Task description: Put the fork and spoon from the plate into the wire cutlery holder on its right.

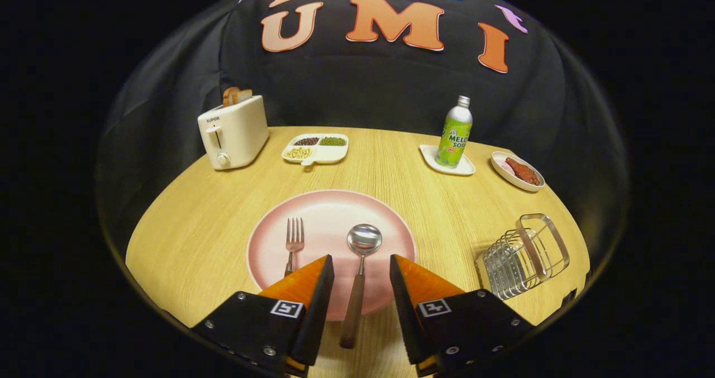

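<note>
A pink plate (329,207) lies on the wooden table just ahead of my fingers. On it rests a spoon (362,255) with a metal bowl and a brown wooden handle; the handle runs back over the plate's near rim, between my two fingers. A metal fork (294,238) lies to the spoon's left, its handle hidden behind my left finger. The wire cutlery holder (522,258) stands on the table to the right of the plate. My gripper (362,262) is open, hovering over the plate's near edge with a finger on each side of the spoon handle, not touching it.
Beyond the plate stand a white toaster (233,132) with bread at the far left, a divided snack tray (316,147), a green soda bottle (454,134) on a small white dish, and an oval dish (517,171) of food at the far right.
</note>
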### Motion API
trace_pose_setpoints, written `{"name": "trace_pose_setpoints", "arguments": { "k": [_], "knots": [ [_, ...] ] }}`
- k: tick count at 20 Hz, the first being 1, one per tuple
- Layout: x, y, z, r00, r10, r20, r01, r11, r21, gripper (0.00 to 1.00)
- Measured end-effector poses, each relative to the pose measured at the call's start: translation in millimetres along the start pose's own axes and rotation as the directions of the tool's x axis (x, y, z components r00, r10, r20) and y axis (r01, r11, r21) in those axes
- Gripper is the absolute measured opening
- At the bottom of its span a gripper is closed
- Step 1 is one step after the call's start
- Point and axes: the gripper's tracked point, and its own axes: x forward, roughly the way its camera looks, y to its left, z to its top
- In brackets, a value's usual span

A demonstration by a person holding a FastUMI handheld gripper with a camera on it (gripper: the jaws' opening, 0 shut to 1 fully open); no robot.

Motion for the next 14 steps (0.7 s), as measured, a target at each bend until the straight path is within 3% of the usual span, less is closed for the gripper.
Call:
{"name": "trace_pose_setpoints", "arguments": {
  "k": [4, 7, 12, 14],
  "knots": [
    [15.8, 1.0, -10.8, 0.998, -0.005, -0.055, 0.005, 1.000, -0.001, 0.41],
    [23.0, 1.9, -19.2, 0.995, -0.006, -0.098, 0.005, 1.000, -0.016, 0.34],
    [24.2, -2.5, -21.9, 0.991, -0.009, -0.133, 0.010, 1.000, 0.011, 0.08],
    [19.5, -4.3, -17.9, 0.991, 0.007, -0.136, -0.002, 0.999, 0.038, 0.05]
  ]
}}
